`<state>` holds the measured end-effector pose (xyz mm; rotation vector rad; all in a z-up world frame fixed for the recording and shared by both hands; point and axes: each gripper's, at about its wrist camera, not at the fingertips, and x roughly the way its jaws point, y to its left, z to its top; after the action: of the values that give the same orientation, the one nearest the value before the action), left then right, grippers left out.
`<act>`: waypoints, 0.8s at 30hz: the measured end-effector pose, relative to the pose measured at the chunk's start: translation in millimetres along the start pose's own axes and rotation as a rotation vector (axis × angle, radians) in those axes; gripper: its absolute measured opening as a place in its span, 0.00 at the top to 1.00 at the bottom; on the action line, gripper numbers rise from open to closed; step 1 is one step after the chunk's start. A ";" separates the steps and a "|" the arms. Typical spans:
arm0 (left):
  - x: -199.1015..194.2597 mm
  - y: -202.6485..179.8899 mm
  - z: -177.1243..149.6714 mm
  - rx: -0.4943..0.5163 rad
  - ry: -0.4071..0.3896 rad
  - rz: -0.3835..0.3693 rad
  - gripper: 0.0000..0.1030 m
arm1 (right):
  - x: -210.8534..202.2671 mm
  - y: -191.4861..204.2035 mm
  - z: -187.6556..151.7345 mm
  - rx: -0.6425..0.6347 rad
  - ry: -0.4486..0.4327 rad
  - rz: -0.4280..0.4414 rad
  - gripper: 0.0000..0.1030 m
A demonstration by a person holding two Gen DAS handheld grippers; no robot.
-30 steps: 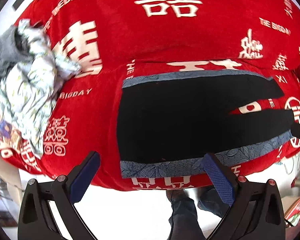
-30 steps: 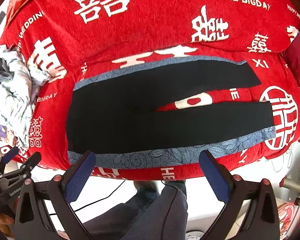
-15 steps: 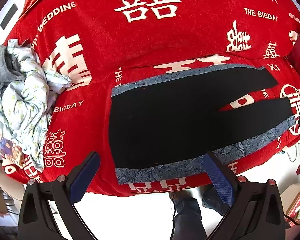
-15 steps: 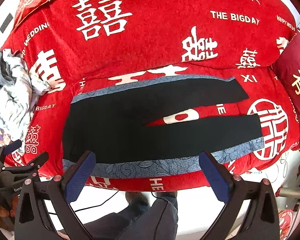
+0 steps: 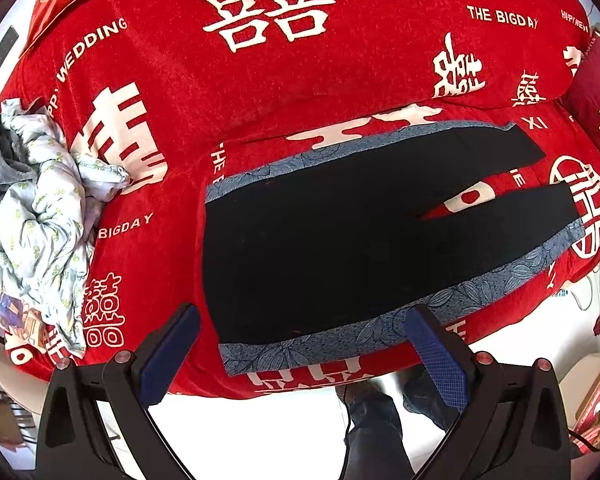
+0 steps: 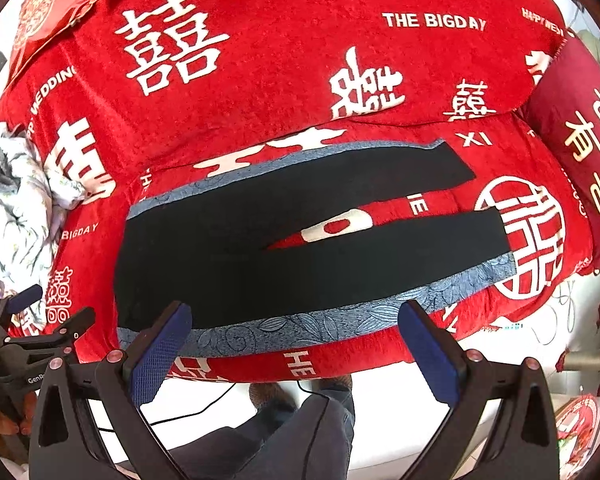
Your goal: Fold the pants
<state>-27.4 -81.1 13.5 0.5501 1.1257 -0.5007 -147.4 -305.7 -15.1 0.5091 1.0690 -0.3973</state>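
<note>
Because the black pants (image 6: 300, 252) are spread flat on the red sofa cover (image 6: 280, 80), waistband to the left and both legs running right with a wedge of red showing between them, I have both tools held back off the near edge, looking the garment over before the first fold. Its blue patterned side stripes (image 6: 320, 328) mark the near and far edges, which gives me clear lines to pinch. My left tool (image 5: 300, 356) hangs with its jaws spread wide and nothing between them, aimed at the near waist corner. My right tool (image 6: 296, 352) is likewise released and empty, straddling the near stripe further along the leg. I judge that the layout suits folding one leg over the other, so the near edge is the sensible place to grip. A crumpled pale floral garment (image 5: 40, 232) lies well apart at the left, out of the way.
</note>
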 end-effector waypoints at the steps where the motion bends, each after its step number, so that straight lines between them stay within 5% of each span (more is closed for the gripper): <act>1: 0.1 -0.6 0.4 0.001 0.001 0.000 0.00 | -0.4 -1.3 -0.6 0.003 -0.001 0.000 0.00; 24: 4.5 -0.3 -2.4 -0.023 0.004 -0.003 0.00 | 4.5 -4.8 -5.3 0.018 0.035 -0.002 0.00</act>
<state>-27.7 -80.2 8.5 0.5297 1.1349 -0.4890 -151.9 -306.9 -22.2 0.5328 1.1006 -0.4016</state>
